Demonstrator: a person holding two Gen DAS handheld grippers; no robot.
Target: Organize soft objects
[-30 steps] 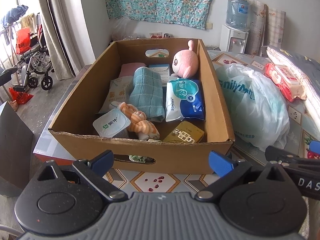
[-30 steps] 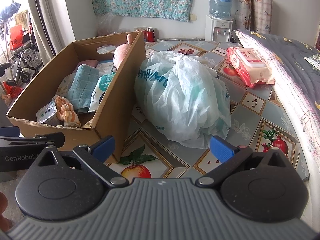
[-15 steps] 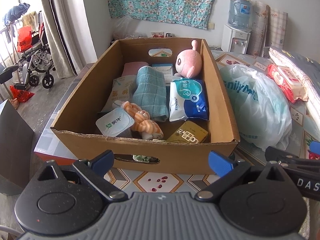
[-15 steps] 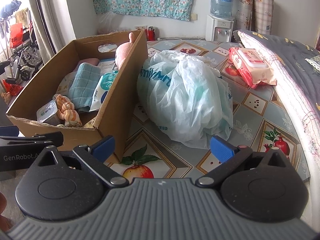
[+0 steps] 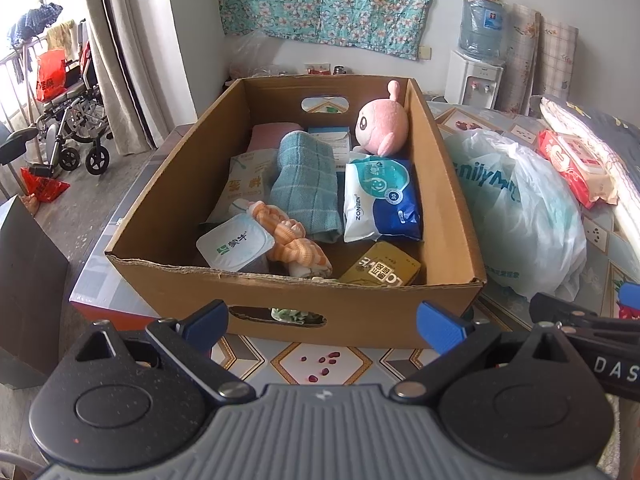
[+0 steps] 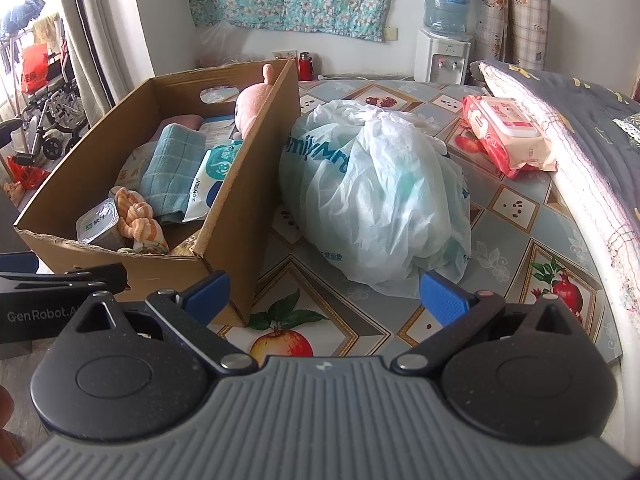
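Blue-tipped, the left claw (image 5: 322, 322) stands wide open and empty, just short of the near wall of the cardboard box (image 5: 296, 312). The right claw (image 6: 324, 292) is likewise spread wide, holding nothing, over bare tablecloth (image 6: 516, 208) before the white plastic bag (image 6: 380, 196). Inside the box lie a pink plush toy (image 5: 382, 124), a teal towel (image 5: 306, 178) and a wipes pack (image 5: 380, 200). The bag sits just beside the box's right wall.

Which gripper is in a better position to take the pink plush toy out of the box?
Probably left. The left gripper is open and faces the box straight on, the plush in plain view. The right gripper is also open but points at the plastic bag beside the box.
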